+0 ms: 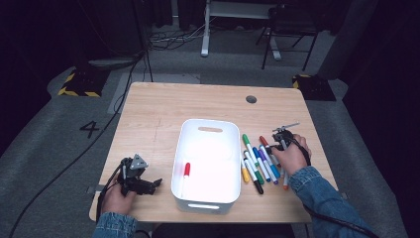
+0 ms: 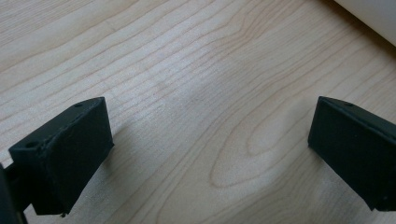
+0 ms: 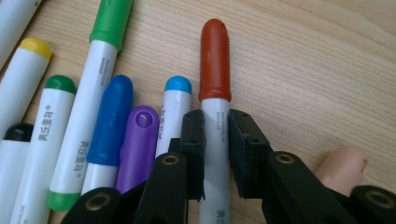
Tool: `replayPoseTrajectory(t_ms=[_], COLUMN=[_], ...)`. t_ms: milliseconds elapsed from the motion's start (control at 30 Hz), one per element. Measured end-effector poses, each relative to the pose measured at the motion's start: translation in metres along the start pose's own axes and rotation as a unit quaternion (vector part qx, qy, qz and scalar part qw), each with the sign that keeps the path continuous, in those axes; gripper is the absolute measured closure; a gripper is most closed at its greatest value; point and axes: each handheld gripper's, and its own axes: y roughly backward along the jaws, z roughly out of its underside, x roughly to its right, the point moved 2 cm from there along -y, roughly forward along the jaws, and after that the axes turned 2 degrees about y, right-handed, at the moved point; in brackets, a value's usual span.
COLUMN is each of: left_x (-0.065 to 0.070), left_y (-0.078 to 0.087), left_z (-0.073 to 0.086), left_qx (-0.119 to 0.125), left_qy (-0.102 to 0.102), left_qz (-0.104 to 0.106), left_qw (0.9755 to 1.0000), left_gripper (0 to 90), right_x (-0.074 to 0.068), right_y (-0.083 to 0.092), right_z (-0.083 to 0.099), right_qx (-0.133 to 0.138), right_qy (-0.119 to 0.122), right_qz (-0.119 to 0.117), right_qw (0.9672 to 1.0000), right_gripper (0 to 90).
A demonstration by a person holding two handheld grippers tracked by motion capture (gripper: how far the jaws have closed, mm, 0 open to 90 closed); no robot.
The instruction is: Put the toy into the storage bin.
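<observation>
Several coloured markers (image 1: 258,161) lie in a loose row on the table right of a white bin (image 1: 207,193). My right gripper (image 1: 278,140) (image 3: 216,140) is down among them, shut on the white barrel of the marker with the orange-red cap (image 3: 215,60), both pads pressing its sides. Beside it lie the light blue (image 3: 177,86), purple (image 3: 140,140), dark blue (image 3: 112,116) and green (image 3: 112,21) capped markers. A red-capped marker (image 1: 186,170) lies inside the bin. My left gripper (image 1: 148,184) (image 2: 210,144) rests near the front left of the table, open, with bare wood between its pads.
The wooden table (image 1: 163,106) has a round cable hole (image 1: 251,99) at its back right. A corner of the bin (image 2: 369,16) shows at the upper right of the left gripper view. Beyond the table stand a chair (image 1: 289,27) and desk legs.
</observation>
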Motion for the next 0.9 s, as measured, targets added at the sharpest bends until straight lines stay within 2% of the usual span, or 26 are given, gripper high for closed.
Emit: replayPoseTrajectory(t_ms=[100,367,467,533,900], left_x=[0.0,0.0,0.0,0.0,0.0], left_y=[0.0,0.0,0.0,0.0,0.0], left_z=[0.0,0.0,0.0,0.0,0.0], left_qx=[-0.001,0.0,0.0,0.0,-0.001], left_qy=[0.0,0.0,0.001,0.0,0.0], left_qz=[0.0,0.0,0.001,0.0,0.001], left_qw=[1.0,1.0,1.0,1.0,1.0], left_gripper=[0.0,0.0,0.0,0.0,0.0], right_x=[-0.002,-0.006,-0.007,-0.008,-0.018], right_y=[0.001,0.017,0.029,0.031,0.066], right_z=[0.0,-0.008,-0.013,-0.013,-0.025], right_qx=[0.01,0.036,0.056,0.055,0.1], right_qy=[0.003,0.005,0.01,0.007,0.029], right_qz=[0.006,-0.009,-0.016,-0.018,-0.047], right_qw=[0.9999,0.9993,0.9982,0.9983,0.9934], right_gripper=[77.1,77.2,77.2,77.2,77.2])
